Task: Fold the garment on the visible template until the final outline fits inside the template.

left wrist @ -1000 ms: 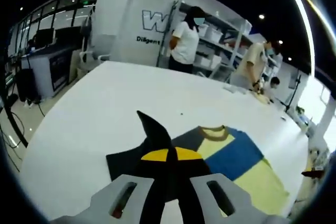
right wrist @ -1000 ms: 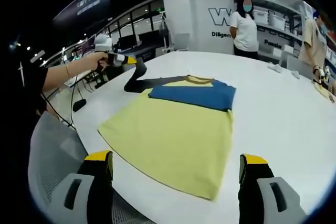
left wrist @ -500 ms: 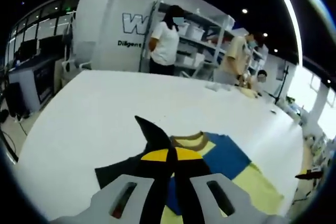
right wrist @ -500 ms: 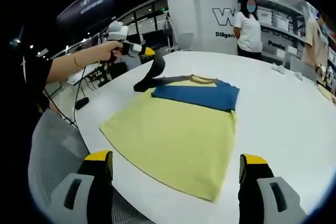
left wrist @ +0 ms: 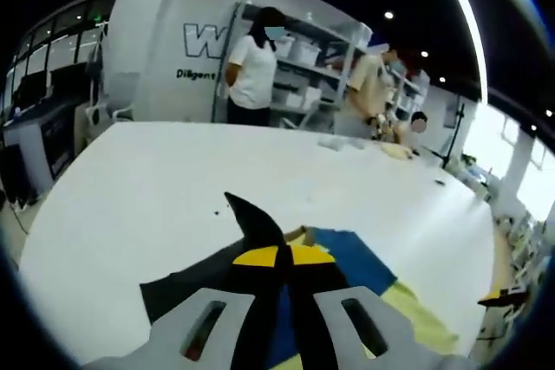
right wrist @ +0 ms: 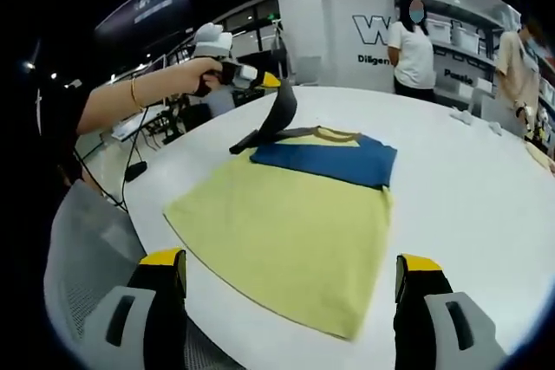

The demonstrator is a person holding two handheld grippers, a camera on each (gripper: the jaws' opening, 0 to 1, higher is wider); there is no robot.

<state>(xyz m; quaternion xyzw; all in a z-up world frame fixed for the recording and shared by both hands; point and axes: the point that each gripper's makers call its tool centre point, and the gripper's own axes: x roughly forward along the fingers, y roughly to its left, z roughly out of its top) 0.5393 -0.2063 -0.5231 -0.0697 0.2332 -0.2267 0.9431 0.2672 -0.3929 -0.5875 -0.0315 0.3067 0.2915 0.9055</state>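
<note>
Your left gripper point(right wrist: 260, 81) has its jaws clamped on the garment's dark sleeve point(right wrist: 279, 114), held up off the white table point(right wrist: 468, 171). The garment point(right wrist: 295, 223) lies flat, its long axis running from the collar point(right wrist: 334, 134) at the far end to the hem nearest you. Your right gripper point(right wrist: 290, 288) hovers above that hem, jaws wide apart. Open tabletop spreads right and far; the table edge is close at left.

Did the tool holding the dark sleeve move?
Yes. In the right gripper view the left tool has lifted the dark sleeve higher off the white table, toward the blue shirt panel.
</note>
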